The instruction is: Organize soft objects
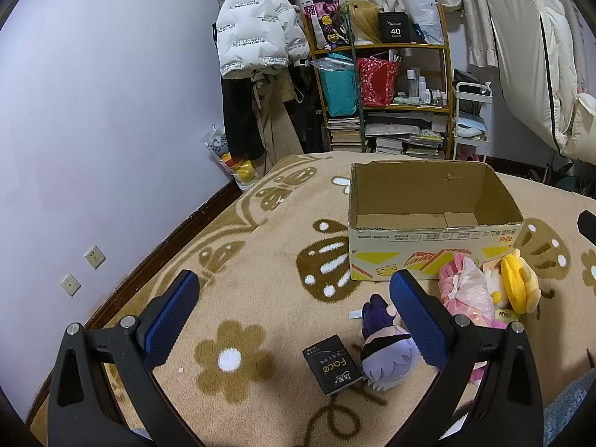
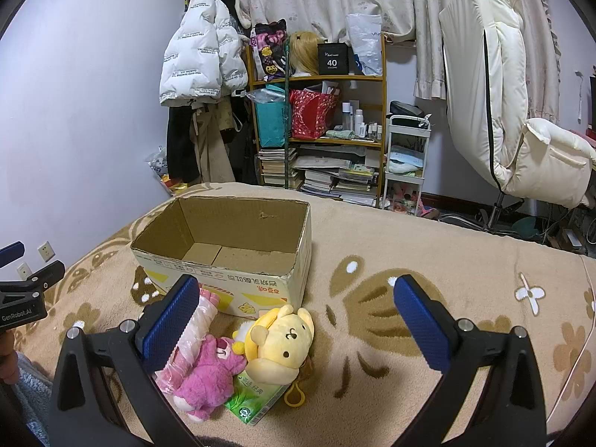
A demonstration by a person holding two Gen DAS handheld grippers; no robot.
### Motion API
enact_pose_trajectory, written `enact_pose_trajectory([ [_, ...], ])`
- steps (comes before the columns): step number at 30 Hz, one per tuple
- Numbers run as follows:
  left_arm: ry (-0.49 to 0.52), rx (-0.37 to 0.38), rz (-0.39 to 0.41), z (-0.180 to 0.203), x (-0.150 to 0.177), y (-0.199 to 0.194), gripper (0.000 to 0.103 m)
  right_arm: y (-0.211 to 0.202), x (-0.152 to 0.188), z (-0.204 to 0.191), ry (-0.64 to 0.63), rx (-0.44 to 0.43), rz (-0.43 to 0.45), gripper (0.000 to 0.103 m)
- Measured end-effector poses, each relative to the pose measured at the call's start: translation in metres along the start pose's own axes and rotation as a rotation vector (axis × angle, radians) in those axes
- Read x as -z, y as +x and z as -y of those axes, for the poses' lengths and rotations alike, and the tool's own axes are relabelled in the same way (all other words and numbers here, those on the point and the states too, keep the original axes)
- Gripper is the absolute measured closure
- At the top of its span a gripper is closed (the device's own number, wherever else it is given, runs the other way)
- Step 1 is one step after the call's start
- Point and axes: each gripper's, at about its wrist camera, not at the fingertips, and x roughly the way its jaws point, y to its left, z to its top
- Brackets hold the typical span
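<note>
Both the left gripper [image 1: 294,298] and right gripper [image 2: 296,303] gape wide, the latter's finger hiding what may be a bagged pink toy [image 2: 193,331].

White puffer jacket [image 2: 201,56] hangs beside wooden shelf [image 2: 316,119] holding stacked books [image 2: 277,167]; cream office chair [image 2: 503,119] stands right.

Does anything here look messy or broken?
Yes. The cardboard box has ragged, torn top edges and a small hole in its back wall. It is empty, while the yellow plush, pink plush and purple-haired doll lie jumbled on the blanket in front, mixed with a green packet and a black packet.
</note>
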Motion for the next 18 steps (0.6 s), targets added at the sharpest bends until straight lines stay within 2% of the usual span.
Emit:
enact_pose_trajectory([
  [18,0.005,0.0,-0.003,0.0036,0.0023,0.0029,0.002,-0.0011,0.002,-0.0009,0.004,-0.006,-0.004,0.0],
])
